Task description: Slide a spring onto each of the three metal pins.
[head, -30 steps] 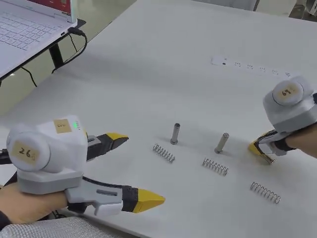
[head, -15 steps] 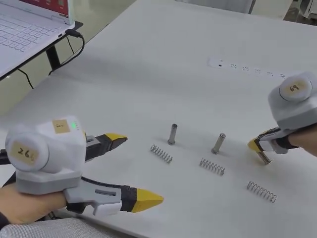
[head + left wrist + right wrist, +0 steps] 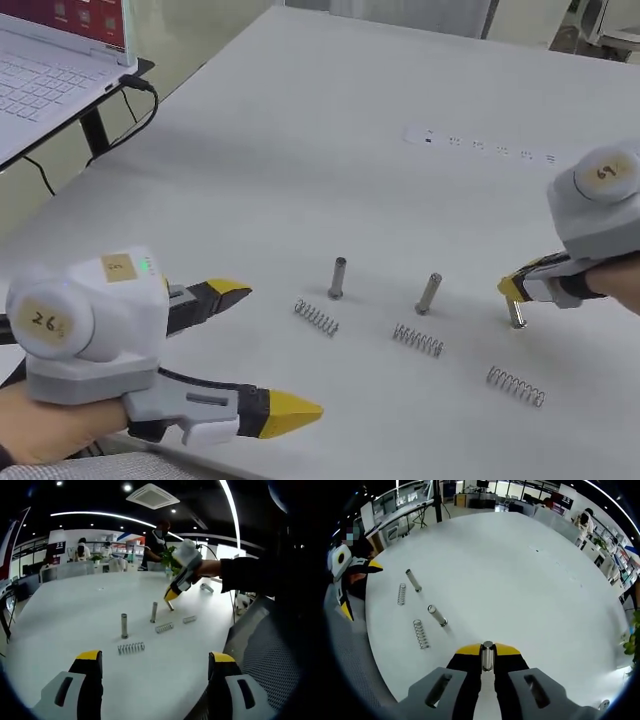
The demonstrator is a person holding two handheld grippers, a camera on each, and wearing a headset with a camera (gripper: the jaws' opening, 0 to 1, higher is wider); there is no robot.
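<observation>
Two metal pins stand upright on the white table: the left pin [image 3: 338, 276] [image 3: 124, 625] [image 3: 413, 580] and the middle pin [image 3: 428, 293] [image 3: 154, 612] [image 3: 437, 615]. A spring [image 3: 316, 317] [image 3: 131, 647] [image 3: 402, 593] lies in front of the left pin, a second spring [image 3: 418, 340] [image 3: 164, 627] [image 3: 420, 633] in front of the middle one, and a third spring [image 3: 516, 386] [image 3: 189, 619] at the right. My right gripper [image 3: 512, 292] [image 3: 487, 655] is shut on a third pin [image 3: 517, 314] [image 3: 487, 656], its lower end close to the table. My left gripper [image 3: 268, 350] [image 3: 155, 662] is open at the near left.
A laptop [image 3: 50, 75] sits on a stand at the far left with a cable [image 3: 125, 125] hanging. A white power strip [image 3: 480, 147] lies at the back of the table [image 3: 300, 150]. People stand in the background of the left gripper view.
The head camera has tilted, so everything sits lower. My right gripper has turned the held pin from slanted toward upright. The left gripper stays put.
</observation>
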